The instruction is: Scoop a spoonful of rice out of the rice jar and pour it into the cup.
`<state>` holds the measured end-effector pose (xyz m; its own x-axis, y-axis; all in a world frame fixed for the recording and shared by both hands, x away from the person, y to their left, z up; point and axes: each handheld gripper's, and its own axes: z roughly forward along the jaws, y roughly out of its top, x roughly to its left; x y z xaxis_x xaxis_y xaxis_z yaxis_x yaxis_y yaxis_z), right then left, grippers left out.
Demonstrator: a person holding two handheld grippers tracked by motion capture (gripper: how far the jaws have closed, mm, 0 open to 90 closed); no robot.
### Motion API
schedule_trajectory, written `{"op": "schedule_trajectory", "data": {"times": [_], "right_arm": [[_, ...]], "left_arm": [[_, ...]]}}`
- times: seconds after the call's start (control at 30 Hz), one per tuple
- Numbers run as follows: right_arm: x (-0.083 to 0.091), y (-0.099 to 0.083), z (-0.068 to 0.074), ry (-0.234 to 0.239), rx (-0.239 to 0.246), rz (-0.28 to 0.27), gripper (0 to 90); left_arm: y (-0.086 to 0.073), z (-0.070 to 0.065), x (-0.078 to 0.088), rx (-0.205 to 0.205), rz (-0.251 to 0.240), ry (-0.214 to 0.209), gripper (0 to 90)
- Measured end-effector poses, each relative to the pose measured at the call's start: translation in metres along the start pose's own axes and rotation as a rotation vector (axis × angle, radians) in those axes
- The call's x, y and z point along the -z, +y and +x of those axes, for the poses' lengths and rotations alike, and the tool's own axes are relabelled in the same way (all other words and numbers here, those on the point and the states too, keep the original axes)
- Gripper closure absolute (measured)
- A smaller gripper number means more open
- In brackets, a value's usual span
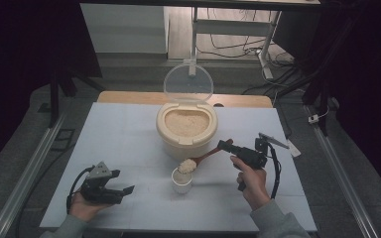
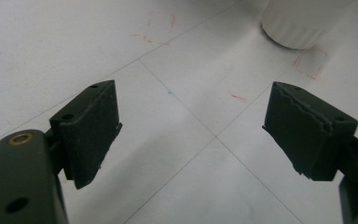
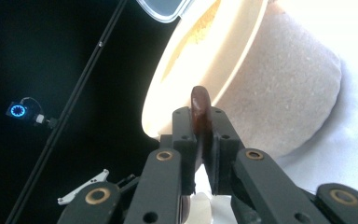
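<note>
A cream rice bin (image 1: 187, 130) with its clear lid (image 1: 188, 82) raised stands mid-table, full of rice. In front of it sits a small white cup (image 1: 182, 182). My right gripper (image 1: 224, 145) is shut on the handle of a brown wooden spoon (image 1: 206, 155), whose bowl holds a heap of rice just above the cup. In the right gripper view the spoon handle (image 3: 200, 112) is clamped between the jaws, with the bin (image 3: 261, 93) behind it. My left gripper (image 1: 127, 191) rests open near the table's front left. Its fingertips (image 2: 95, 126) stand wide apart over bare table, the cup base (image 2: 303, 23) ahead.
The white table (image 1: 119, 144) has thin grid lines and faint red marks. A wooden edge shows behind the bin. Metal rails run along both sides of the table, and cables lie on the floor at the back.
</note>
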<state>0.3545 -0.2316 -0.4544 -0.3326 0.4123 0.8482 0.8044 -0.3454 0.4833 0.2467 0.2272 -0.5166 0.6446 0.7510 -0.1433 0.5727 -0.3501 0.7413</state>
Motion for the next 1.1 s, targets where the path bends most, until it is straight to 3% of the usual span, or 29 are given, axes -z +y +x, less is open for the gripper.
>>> {"op": "schedule_trajectory", "data": {"times": [0.77, 1.1], "right_arm": [[-0.010, 0.002, 0.013, -0.103, 0.128, 0.049, 83.2], [-0.010, 0.002, 0.030, -0.107, 0.247, 0.050, 83.2]], "left_arm": [[0.000, 0.001, 0.000, 0.000, 0.001, 0.000, 17.7], [0.000, 0.001, 0.000, 0.001, 0.000, 0.000, 17.8]]}}
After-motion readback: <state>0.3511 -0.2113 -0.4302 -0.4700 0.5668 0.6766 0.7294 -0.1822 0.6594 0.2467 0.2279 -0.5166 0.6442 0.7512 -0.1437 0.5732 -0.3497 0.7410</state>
